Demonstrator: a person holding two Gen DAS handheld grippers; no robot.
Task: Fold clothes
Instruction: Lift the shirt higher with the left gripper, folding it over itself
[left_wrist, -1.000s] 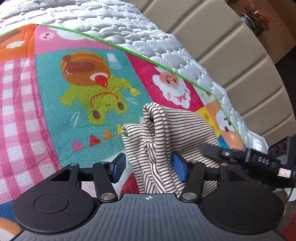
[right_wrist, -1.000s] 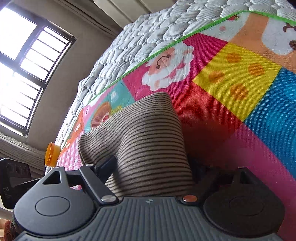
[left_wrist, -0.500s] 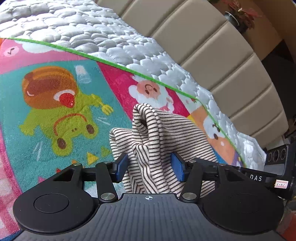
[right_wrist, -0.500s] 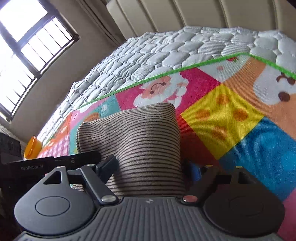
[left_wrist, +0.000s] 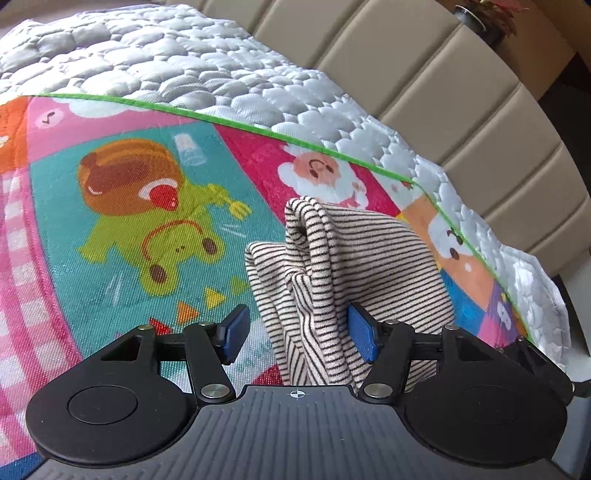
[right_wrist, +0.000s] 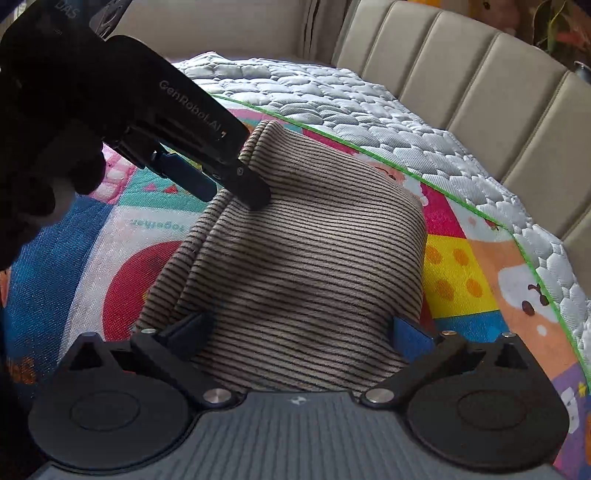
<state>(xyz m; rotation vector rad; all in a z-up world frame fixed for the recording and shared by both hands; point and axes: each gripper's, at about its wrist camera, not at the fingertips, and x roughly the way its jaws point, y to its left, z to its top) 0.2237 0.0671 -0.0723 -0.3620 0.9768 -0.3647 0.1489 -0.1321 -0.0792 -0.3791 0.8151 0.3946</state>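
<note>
Beige padded panels back a bed (left_wrist: 221, 74) with a grey quilted cover, and a bright cartoon mat (left_wrist: 110, 229) lies on it. On the mat sits the striped garment (right_wrist: 306, 258), bunched and folded. Both grippers' jaws are opening: the left gripper (left_wrist: 299, 328) straddles a fold, only its right pad touching cloth; the right gripper (right_wrist: 299, 330) stands wide around the bundle, looser than a second ago, and has swung round toward the headboard.
</note>
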